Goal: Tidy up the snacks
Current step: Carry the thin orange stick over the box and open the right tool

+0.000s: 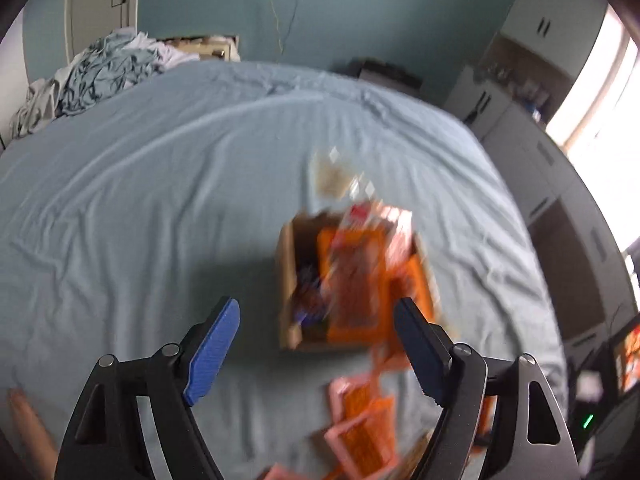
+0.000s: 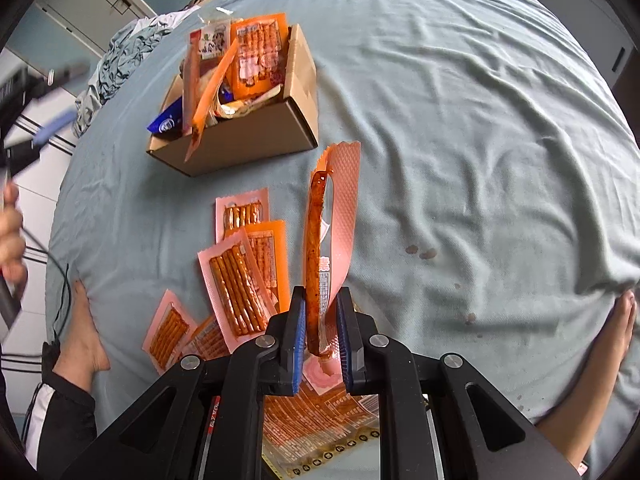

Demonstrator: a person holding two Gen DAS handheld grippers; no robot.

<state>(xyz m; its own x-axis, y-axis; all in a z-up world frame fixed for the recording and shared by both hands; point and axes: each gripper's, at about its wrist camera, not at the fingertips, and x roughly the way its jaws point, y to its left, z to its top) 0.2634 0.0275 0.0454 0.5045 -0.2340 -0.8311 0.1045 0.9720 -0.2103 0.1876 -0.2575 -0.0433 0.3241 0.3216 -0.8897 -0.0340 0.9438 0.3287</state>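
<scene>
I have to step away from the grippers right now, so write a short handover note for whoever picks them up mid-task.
Left gripper: open, nothing between the fingers, above the bed near the cardboard box.
Right gripper: shut on a long snack stick packet, held up off the sheet.
Done: several packets already stand in the box.
Left: box the held packet, then the loose packets lying on the bed sheet in front of the box and under the right gripper.

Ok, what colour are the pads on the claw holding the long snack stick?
Blue pads on black arms, clearest in the right wrist view.
</scene>
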